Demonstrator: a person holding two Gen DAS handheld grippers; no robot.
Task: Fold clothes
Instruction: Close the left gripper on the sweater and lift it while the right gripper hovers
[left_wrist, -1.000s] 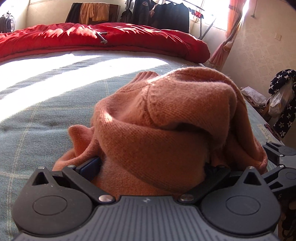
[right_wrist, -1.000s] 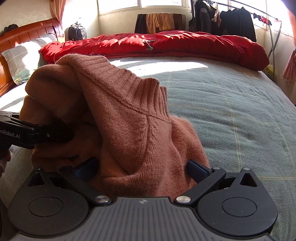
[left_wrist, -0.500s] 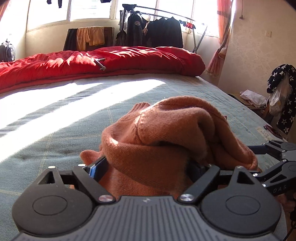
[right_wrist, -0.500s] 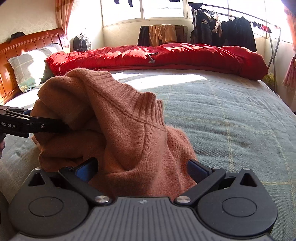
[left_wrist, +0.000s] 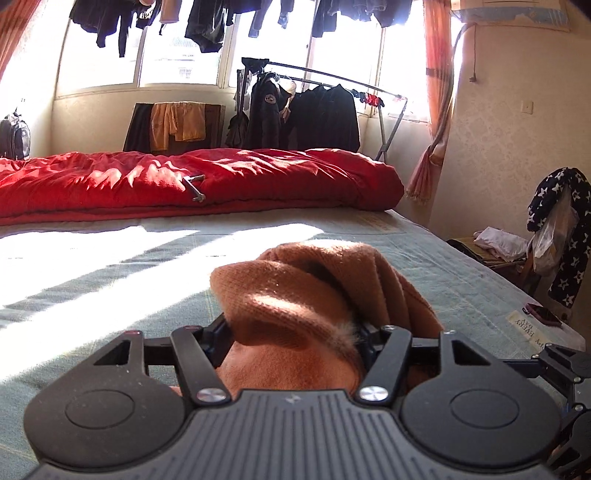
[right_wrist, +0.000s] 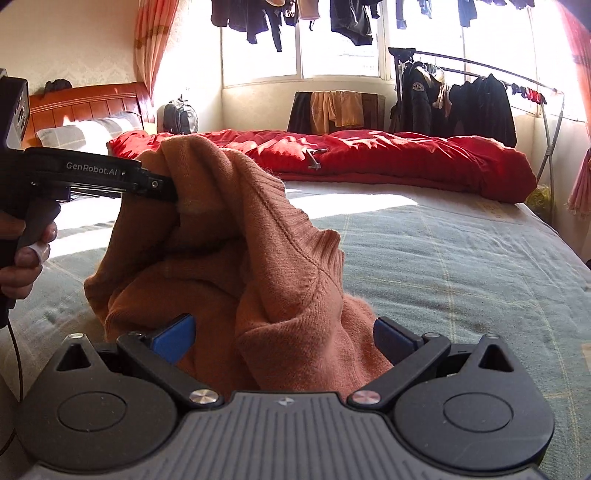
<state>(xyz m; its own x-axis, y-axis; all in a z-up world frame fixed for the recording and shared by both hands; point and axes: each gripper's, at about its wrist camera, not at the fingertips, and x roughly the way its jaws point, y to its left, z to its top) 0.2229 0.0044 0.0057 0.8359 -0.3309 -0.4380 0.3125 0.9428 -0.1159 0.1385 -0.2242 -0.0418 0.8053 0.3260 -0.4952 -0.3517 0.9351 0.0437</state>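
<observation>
Right wrist view: nearest the lens, the right gripper (right_wrist: 282, 332) has its blue-padded jaws standing wide, with a thick hanging fold of the rust-orange sweater (right_wrist: 258, 258) between them; the pads do not look pressed into the knit, so this side seems to cradle or steady the cloth rather than pinch it. Just beyond, to the left of the sweater's ribbed collar, the left gripper (right_wrist: 173, 192) comes in sideways and its jaws are clamped on a bunched upper edge of the knit, lifting it clear of the bed (right_wrist: 461, 266). Held high like that, the garment hangs in a heap, probably so it can be shaken out or turned before being laid flat. In the left wrist view the jaws stand narrow around a thick gathered roll of the same knit. The sweater is crumpled, no tidy fold showing. Behind the sweater, across the bed's far side, lies a red quilt (right_wrist: 369, 155), and farther back a clothes rack (right_wrist: 480, 96) by the window.
</observation>
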